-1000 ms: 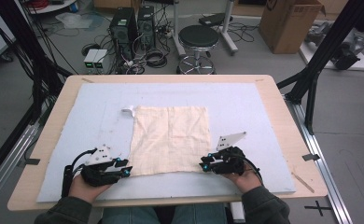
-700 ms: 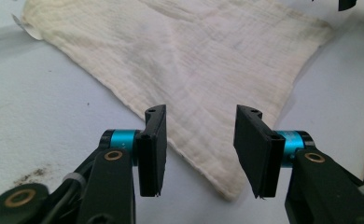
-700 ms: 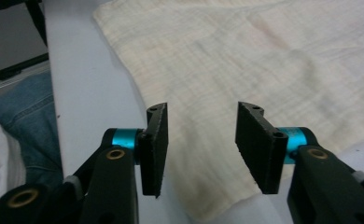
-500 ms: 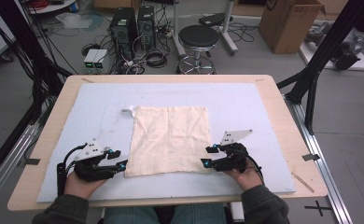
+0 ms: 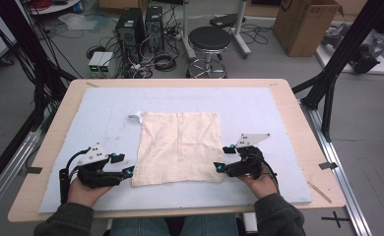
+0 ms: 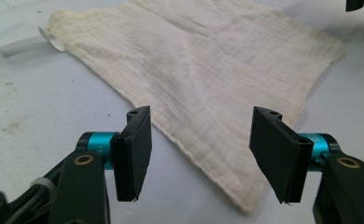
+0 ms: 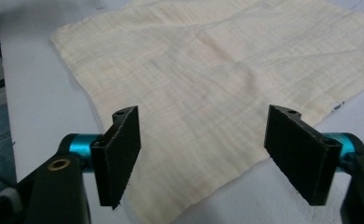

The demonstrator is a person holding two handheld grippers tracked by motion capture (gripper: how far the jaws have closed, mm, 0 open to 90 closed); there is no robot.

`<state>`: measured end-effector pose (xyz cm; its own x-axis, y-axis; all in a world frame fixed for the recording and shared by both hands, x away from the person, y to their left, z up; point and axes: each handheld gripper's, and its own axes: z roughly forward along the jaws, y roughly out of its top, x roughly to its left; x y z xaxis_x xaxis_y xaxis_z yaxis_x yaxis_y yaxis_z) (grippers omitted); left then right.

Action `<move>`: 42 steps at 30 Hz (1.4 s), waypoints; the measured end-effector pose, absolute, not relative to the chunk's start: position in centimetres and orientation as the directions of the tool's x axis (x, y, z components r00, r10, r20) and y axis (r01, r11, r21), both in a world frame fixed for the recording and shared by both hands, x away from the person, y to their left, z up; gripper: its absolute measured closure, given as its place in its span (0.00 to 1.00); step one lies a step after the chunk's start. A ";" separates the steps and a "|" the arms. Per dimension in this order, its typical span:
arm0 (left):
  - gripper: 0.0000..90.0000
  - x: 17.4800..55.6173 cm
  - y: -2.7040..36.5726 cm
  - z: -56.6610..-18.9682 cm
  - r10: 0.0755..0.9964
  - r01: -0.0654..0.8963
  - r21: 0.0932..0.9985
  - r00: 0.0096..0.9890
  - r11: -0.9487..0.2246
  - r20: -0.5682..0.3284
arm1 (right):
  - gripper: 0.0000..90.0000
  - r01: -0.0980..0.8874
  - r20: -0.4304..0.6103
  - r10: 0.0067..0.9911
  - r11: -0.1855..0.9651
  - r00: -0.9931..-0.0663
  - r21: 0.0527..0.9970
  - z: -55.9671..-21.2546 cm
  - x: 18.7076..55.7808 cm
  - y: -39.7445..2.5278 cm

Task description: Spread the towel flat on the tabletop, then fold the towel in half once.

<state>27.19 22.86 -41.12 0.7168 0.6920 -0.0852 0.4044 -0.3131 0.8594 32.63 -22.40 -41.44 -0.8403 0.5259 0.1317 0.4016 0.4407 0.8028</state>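
Observation:
A cream cloth (image 5: 179,146) lies flat and spread out on the pale blue mat (image 5: 106,123), with a white tag (image 5: 135,117) at its far left corner. My left gripper (image 5: 122,165) rests open just left of the cloth's near left corner. In the left gripper view the cloth (image 6: 208,74) reaches between the wide-apart jaws of the left gripper (image 6: 201,154), untouched. My right gripper (image 5: 223,160) is open at the cloth's near right corner. The right gripper view has the cloth (image 7: 217,79) under and ahead of the open right gripper (image 7: 203,156).
The mat covers a wooden table (image 5: 298,123). Black frame posts (image 5: 337,64) stand at the right and at the left. Beyond the far edge stand a stool (image 5: 209,42), computer towers (image 5: 131,27) with cables, and a cardboard box (image 5: 305,22).
Both grippers have drawn back from the cloth's near corners, the left one outward to the left. The cloth stays flat where it was.

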 end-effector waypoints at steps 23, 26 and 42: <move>0.35 29.6 22.7 -39.0 0.690 0.402 0.862 0.718 -0.308 -0.088 | 0.13 0.424 0.130 0.572 0.418 -0.810 0.804 -40.5 34.7 -22.5; 0.35 30.1 22.6 -38.8 0.687 0.409 0.862 0.719 -0.299 -0.102 | 0.13 0.429 0.133 0.571 0.423 -0.810 0.798 -40.3 35.1 -22.3; 0.35 32.6 22.5 -37.5 0.693 0.412 0.860 0.714 -0.300 -0.101 | 0.13 0.445 0.151 0.574 0.417 -0.805 0.792 -38.6 37.9 -22.0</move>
<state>32.55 22.51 -37.54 0.7139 0.6930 -0.1008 0.4123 -0.2997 0.8603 37.92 -21.98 -38.57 -0.8050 0.5738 0.1506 0.4454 0.4170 0.7923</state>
